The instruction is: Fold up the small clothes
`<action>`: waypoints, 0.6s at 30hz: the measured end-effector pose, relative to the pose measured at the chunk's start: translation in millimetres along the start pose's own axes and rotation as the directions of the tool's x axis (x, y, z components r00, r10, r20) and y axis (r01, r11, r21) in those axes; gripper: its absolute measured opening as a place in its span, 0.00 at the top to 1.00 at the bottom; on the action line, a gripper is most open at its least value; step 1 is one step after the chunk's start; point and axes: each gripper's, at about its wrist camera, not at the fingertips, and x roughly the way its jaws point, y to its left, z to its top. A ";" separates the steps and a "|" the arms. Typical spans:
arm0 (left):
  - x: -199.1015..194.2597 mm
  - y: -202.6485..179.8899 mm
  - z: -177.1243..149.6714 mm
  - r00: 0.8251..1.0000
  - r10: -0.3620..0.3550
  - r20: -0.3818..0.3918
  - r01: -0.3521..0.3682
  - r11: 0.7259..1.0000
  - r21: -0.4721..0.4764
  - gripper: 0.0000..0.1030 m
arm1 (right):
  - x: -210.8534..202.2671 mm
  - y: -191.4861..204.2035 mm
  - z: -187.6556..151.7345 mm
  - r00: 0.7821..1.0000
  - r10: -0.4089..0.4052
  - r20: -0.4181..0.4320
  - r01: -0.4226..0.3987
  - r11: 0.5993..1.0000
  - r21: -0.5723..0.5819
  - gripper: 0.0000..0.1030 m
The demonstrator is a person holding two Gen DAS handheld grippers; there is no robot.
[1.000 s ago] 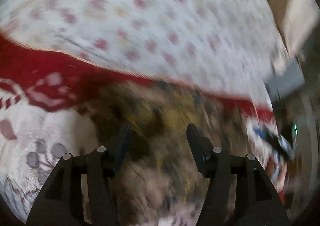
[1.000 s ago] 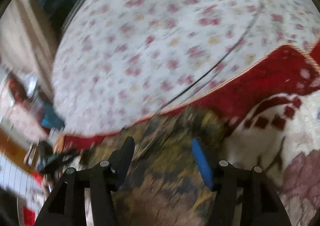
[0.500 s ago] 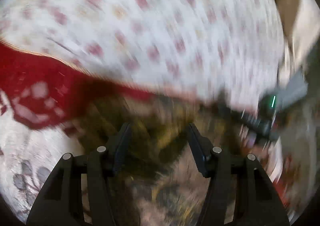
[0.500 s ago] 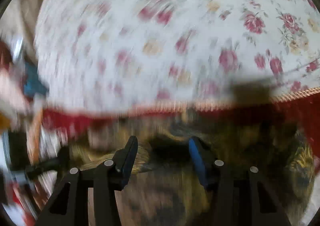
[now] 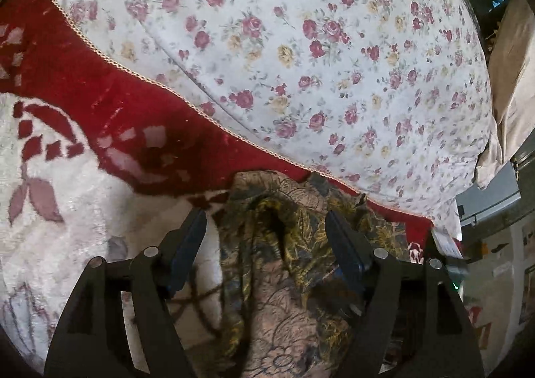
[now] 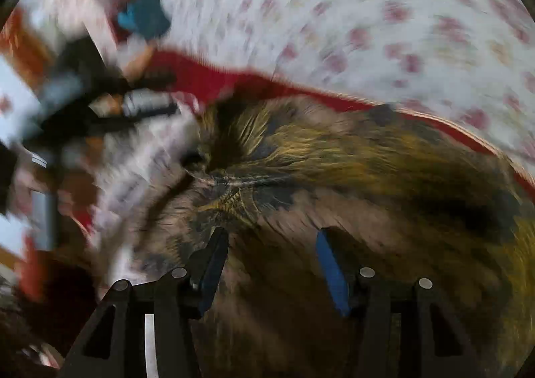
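Observation:
A crumpled garment printed in olive, yellow and pink flowers lies on a red-and-white blanket. My left gripper hangs over its near end with its jaws opening. The cloth bunches between the fingers, and the left pad stands clear of it. The right wrist view is smeared by motion. There the same garment fills the lower half, and my right gripper is just above it, jaws apart, with cloth showing between and behind the fingers.
A white sheet with pink and yellow roses covers the bed beyond the blanket's braided edge. A beige cushion lies at the far right. Blurred dark gear and clutter sit at the left of the right wrist view.
The left jaws have spread wider and its view has steadied on the garment's end. The right gripper has swept sideways and rolled, and the garment now fills more of its view.

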 end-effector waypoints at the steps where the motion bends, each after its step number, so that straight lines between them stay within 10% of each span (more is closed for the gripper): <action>1: -1.4 1.1 -0.4 1.000 -0.003 -0.007 0.003 1.000 0.004 0.28 | 8.2 3.9 14.2 0.999 -0.039 0.026 0.040 0.999 -0.022 0.49; 4: -7.3 3.4 -4.3 1.000 0.006 -0.018 -0.006 1.000 0.030 0.28 | 16.2 -16.3 63.6 0.975 -0.184 0.126 0.174 0.981 0.083 0.49; 9: -13.1 3.9 -18.8 0.997 -0.016 -0.079 0.022 0.997 0.080 0.28 | -34.6 -54.3 70.0 0.950 -0.183 0.255 0.094 0.941 0.324 0.47; 13: -16.1 -1.4 -38.9 0.990 -0.043 -0.131 0.059 0.991 0.122 0.28 | -72.6 -26.1 7.1 0.968 -0.152 0.202 0.109 0.972 0.210 0.34; 18: -18.6 -9.3 -69.4 0.980 -0.075 -0.186 0.106 0.981 0.164 0.28 | -140.8 -27.2 -110.8 0.930 -0.323 0.175 0.266 0.920 0.288 0.33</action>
